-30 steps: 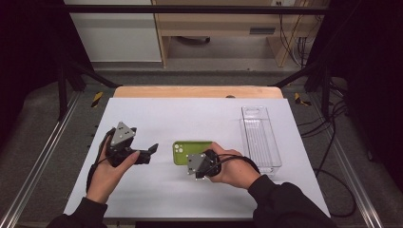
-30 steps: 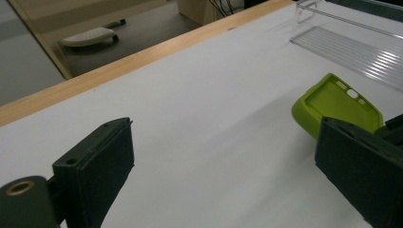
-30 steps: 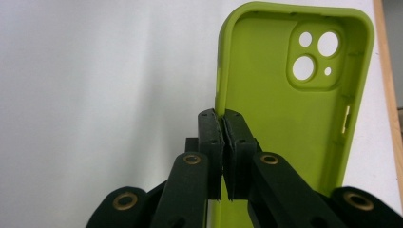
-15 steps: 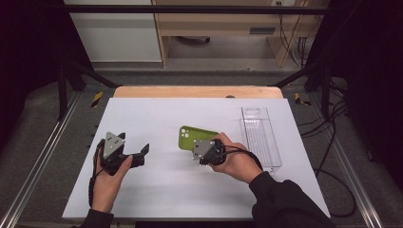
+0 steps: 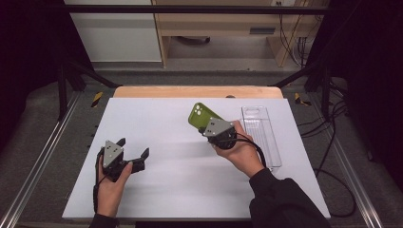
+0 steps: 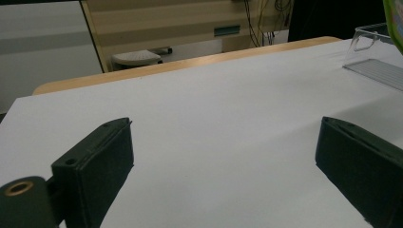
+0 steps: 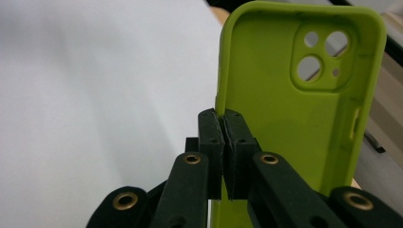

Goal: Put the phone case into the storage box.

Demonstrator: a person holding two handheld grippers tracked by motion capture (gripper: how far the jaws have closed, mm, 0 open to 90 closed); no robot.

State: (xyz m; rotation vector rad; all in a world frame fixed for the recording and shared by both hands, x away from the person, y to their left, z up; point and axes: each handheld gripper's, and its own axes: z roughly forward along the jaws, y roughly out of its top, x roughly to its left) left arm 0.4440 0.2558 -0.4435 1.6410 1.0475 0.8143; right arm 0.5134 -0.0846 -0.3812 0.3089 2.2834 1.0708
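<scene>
Right gripper view, green phone case (image 7: pixel 285 123) edge pinched in closed right hand-held gripper (image 7: pixel 223 137)

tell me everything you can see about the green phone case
The phone case is lime green with a matte, soft look, like silicone. The right gripper view shows its hollow inside, a raised rim, rounded corners, a square camera block with three round holes and a smaller one, and a side slot. It holds no phone. The right gripper has its jaws shut on one long edge and holds it tilted above the table, camera end away from the hand, beside the clear tray.
</scene>
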